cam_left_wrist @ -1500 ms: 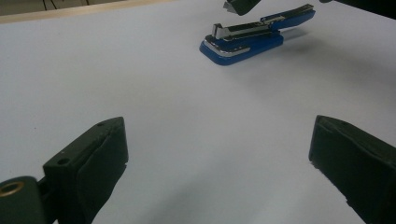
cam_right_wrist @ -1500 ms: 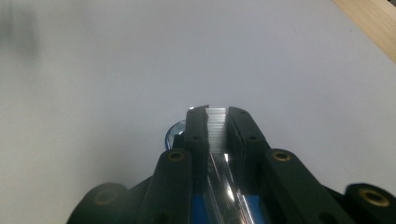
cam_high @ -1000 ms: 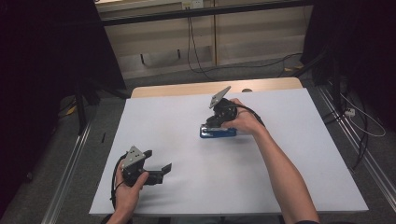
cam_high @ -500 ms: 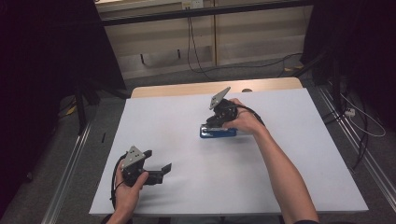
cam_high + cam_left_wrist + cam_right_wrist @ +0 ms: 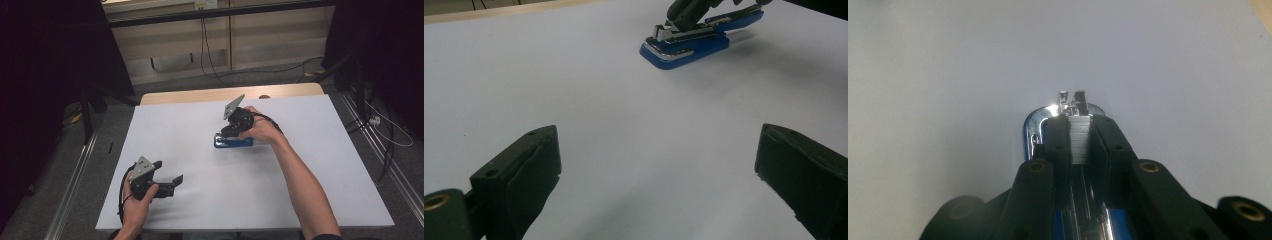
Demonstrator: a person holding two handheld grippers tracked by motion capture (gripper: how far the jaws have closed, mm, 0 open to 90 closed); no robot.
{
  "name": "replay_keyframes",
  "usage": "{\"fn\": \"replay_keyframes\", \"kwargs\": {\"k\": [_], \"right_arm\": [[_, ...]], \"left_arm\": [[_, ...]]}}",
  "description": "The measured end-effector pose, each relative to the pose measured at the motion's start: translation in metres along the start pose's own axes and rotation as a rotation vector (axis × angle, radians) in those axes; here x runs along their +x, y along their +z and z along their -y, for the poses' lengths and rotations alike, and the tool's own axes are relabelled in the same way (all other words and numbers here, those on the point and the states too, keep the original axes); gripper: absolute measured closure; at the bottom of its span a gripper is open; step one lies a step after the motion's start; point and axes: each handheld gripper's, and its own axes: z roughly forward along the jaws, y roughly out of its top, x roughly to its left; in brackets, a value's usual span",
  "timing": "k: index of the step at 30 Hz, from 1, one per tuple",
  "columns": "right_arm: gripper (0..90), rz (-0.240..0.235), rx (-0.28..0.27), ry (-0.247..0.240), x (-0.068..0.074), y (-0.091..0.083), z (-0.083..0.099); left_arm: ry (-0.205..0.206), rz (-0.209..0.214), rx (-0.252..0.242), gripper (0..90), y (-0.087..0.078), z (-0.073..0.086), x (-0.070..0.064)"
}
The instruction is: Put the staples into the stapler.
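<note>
**Right gripper clamped on a staple strip above an open blue stapler**

The right gripper (image 5: 229,131) is tilted down over the blue stapler (image 5: 233,142), which lies near the middle of the white table (image 5: 310,170), slightly toward the far edge. In the right gripper view its jaws are pressed against both sides of a strip of staples (image 5: 1079,140) sitting over the stapler's chrome magazine channel. In the left gripper view the stapler (image 5: 686,42) lies with its blue base flat on the table.

The left gripper (image 5: 167,177) is held at the near left of the table, well apart from the stapler, with its jaws spread wide and nothing between them.

A strip of bare wood (image 5: 200,96) shows along the table's far edge. Beyond it, cables (image 5: 210,55) trail across grey floor toward a pale wall panel. Dark curtains (image 5: 45,75) hang on both sides.
</note>
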Motion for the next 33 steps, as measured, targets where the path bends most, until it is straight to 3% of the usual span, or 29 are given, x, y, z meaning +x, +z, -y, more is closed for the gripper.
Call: {"fn": "replay_keyframes", "kwargs": {"k": [14, 33], "right_arm": [[79.1, -0.008, 0.014, -0.033, -0.0001, 0.0047, -0.0065], [78.8, -0.010, 0.011, -0.008, -0.0003, 0.0062, -0.0068]], "left_arm": [[-0.005, 0.002, 0.001, 4.7, 0.0003, -0.0001, -0.0005], [-0.001, 0.004, 0.003, 4.8, 0.0003, -0.0001, -0.0005]]}}
